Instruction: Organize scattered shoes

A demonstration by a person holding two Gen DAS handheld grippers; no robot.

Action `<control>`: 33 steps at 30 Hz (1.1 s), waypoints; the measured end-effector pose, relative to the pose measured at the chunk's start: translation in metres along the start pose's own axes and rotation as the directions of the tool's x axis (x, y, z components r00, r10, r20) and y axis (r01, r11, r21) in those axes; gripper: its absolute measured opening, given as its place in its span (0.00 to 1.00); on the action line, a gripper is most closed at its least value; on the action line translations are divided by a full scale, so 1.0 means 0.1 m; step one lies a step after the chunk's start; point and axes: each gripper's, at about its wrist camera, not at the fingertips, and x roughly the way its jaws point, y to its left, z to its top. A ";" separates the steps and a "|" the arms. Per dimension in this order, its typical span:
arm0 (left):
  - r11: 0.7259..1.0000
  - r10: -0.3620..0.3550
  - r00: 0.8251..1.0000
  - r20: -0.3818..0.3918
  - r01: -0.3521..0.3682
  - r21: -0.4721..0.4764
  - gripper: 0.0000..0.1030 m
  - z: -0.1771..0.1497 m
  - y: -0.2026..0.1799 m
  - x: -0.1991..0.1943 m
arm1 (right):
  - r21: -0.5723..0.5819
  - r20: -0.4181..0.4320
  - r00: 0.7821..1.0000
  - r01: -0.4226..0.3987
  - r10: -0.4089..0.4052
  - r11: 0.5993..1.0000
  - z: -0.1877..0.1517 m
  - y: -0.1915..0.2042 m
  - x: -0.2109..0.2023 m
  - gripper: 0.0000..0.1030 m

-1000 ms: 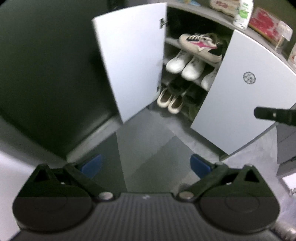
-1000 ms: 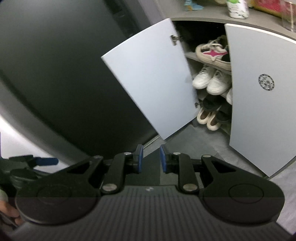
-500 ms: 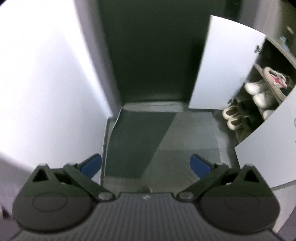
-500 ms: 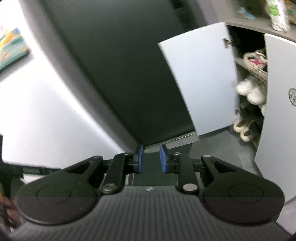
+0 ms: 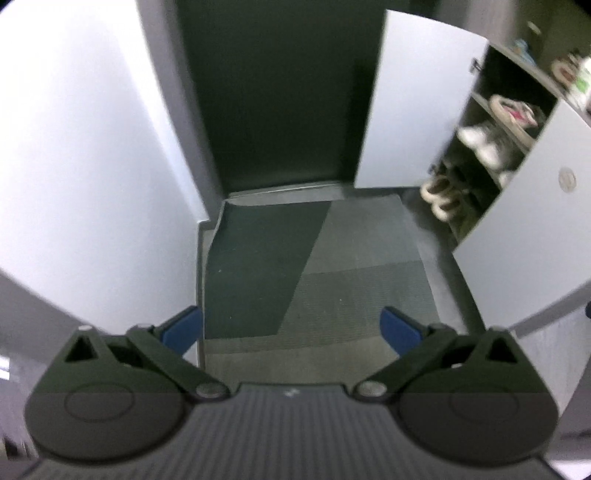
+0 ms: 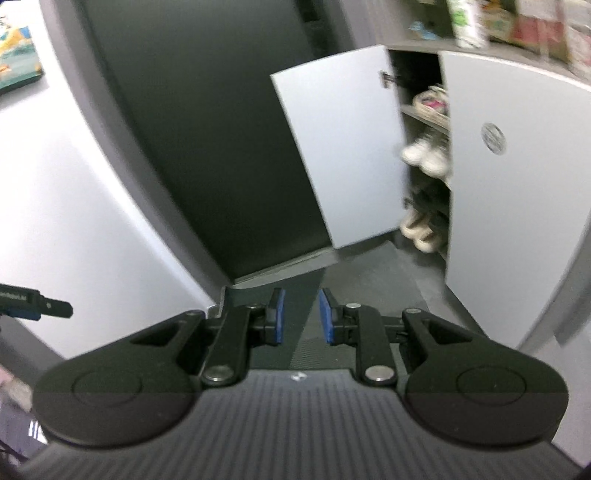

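To our right, the cabinet (image 5: 524, 229): we see a pale shoe cupboard with both doors swung open, its shelves dark inside
Top shelf: a light sneaker with a pink mark (image 5: 515, 112) lies here, blurred in both views
Middle shelf: a white pair (image 5: 480, 142) sits side by side, toes pointing out toward us
Bottom shelf: a cream pair (image 5: 441, 195) stands together at the front edge, just above the floor; darker shapes behind them we cannot make out
Cabinet top: a white and green bottle (image 6: 463, 22) and some packets, too blurred to name
Floor mat (image 5: 314, 266): grey, two-toned, bare between us and the dark door (image 5: 280, 92)
Left gripper (image 5: 291, 328): we hold it with the blue pads far apart and nothing between them, over the mat
Right gripper (image 6: 299, 315): the pads stand close with a narrow gap, gripping nothing
Left door panel (image 6: 340, 151): it hides part of the shelves from the right wrist view
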 end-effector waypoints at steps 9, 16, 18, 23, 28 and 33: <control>0.998 0.060 0.998 0.021 -0.060 0.011 1.00 -0.53 0.50 1.41 | 0.076 0.045 0.999 -0.005 0.002 0.997 -0.75 0.16 0.76 0.24; 0.997 0.035 0.996 0.082 -0.029 -0.070 1.00 -1.39 0.23 2.95 | 0.034 0.072 0.997 -0.019 0.016 0.999 -1.70 -0.15 1.79 0.24; 0.992 0.042 0.994 0.104 -0.029 -0.120 1.00 -1.70 0.13 3.51 | 0.025 0.085 0.996 -0.008 0.006 1.000 -2.03 -0.25 2.10 0.24; 0.975 0.095 0.965 0.246 -0.041 -0.218 1.00 -1.99 0.14 4.14 | 0.071 0.118 0.993 -0.018 0.010 0.997 -2.71 -0.53 2.76 0.24; 0.975 0.132 0.940 0.314 -0.065 -0.213 1.00 -2.20 -0.02 4.39 | 0.086 0.162 0.982 -0.113 0.098 0.990 -2.94 -0.67 3.09 0.24; 0.979 0.135 0.938 0.318 -0.076 -0.192 1.00 -2.51 -0.26 4.27 | 0.007 0.156 0.978 -0.139 0.136 0.990 -3.17 -0.67 3.02 0.24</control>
